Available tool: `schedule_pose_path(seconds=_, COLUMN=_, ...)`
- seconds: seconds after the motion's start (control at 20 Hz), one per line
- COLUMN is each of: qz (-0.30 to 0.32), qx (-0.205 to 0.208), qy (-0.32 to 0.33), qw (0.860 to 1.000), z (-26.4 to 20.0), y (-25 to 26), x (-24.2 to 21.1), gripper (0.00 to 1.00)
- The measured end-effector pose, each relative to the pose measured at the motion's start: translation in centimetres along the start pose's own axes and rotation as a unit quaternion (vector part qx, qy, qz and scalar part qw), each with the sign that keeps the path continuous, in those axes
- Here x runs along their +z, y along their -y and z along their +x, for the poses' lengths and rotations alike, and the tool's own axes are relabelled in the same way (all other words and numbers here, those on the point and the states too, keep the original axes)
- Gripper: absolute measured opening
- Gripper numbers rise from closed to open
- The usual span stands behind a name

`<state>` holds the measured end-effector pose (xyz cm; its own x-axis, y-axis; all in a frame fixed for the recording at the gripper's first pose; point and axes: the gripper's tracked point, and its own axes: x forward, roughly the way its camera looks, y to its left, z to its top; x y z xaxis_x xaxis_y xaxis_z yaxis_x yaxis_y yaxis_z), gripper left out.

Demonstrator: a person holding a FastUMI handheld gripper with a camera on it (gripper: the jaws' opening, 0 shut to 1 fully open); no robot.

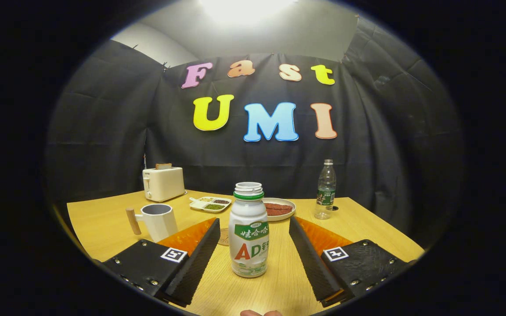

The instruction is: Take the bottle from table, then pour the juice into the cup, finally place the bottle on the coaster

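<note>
Standing upright on the table (103, 219), the bottle (248, 237) sits untouched between the wide-spread tongs (254, 228).

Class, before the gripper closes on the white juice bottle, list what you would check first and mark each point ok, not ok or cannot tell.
1. Gripper open wide enough: ok.
2. White juice bottle upright between the fingers, touching neither: ok.
3. Bottle's cap off for pouring: ok, the neck looks open.
4. White cup upright, mouth free: ok.
5. Coaster free to take the bottle: cannot tell, mostly hidden behind bottle and finger.
6. Juice level in the bottle: cannot tell.
</note>
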<state>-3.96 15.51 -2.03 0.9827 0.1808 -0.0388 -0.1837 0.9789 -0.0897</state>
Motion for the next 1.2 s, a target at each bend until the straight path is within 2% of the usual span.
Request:
schedule_pose_path(seconds=0.35, qz=0.027, qx=-0.014, qy=-0.018, qw=0.999, z=2.8, y=-0.1, x=-2.0, gripper=0.97)
schedule_pose_path(seconds=1.15, qz=0.027, qx=-0.069, qy=-0.031, qw=0.997, z=7.8, y=1.3, x=-4.9, gripper=0.97)
schedule_pose_path(seconds=1.2, qz=0.025, qx=-0.077, qy=-0.033, qw=0.996, z=7.7, y=1.5, x=-4.8, gripper=0.9)
